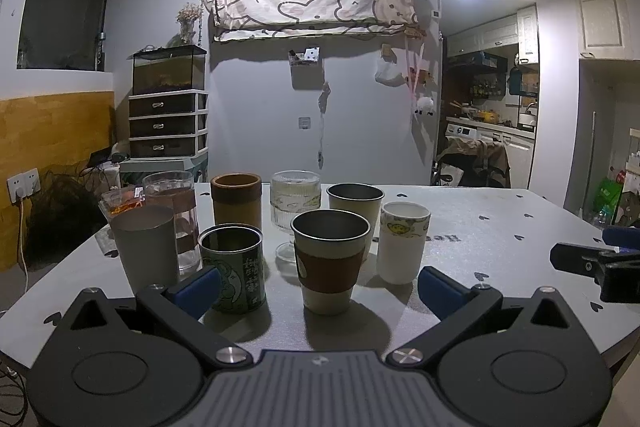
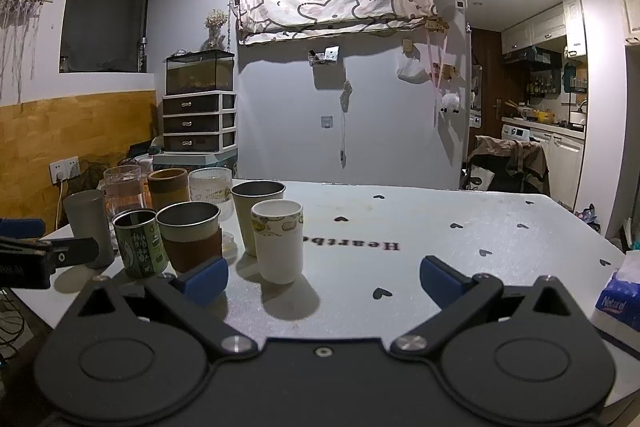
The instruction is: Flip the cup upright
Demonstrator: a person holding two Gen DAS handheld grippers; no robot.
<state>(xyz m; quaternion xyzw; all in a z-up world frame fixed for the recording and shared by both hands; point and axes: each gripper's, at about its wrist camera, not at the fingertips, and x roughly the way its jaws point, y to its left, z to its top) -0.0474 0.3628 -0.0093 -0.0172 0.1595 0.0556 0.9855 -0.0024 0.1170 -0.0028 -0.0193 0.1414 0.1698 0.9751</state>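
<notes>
Both of my grippers are spread wide and hold nothing: the left gripper point(image 1: 318, 293) hovers low over the near edge of the table point(image 1: 480, 227), and the right gripper point(image 2: 324, 285) sits level beside it, fingers pointing across the tabletop. From the left view I only catch the tip of the right gripper at the frame's right edge.

I count eight cups, all standing mouth up in a cluster on the table's left part. Nearest the left gripper are the sleeved cup point(image 1: 329, 261) and the green tin point(image 1: 234, 269), whose base is hidden behind my left blue pad point(image 1: 196, 291). The white cup point(image 2: 277, 241) stands just ahead of the right gripper, apart from its neighbours. Behind come a grey tumbler point(image 1: 146, 247), a clear glass point(image 1: 174, 215), a brown cup point(image 1: 236, 201), a ribbed goblet point(image 1: 295, 211) and a pale cup point(image 1: 354, 209), each partly covered by the front row.

A tissue box point(image 2: 618, 297) is cut off at the right edge.
</notes>
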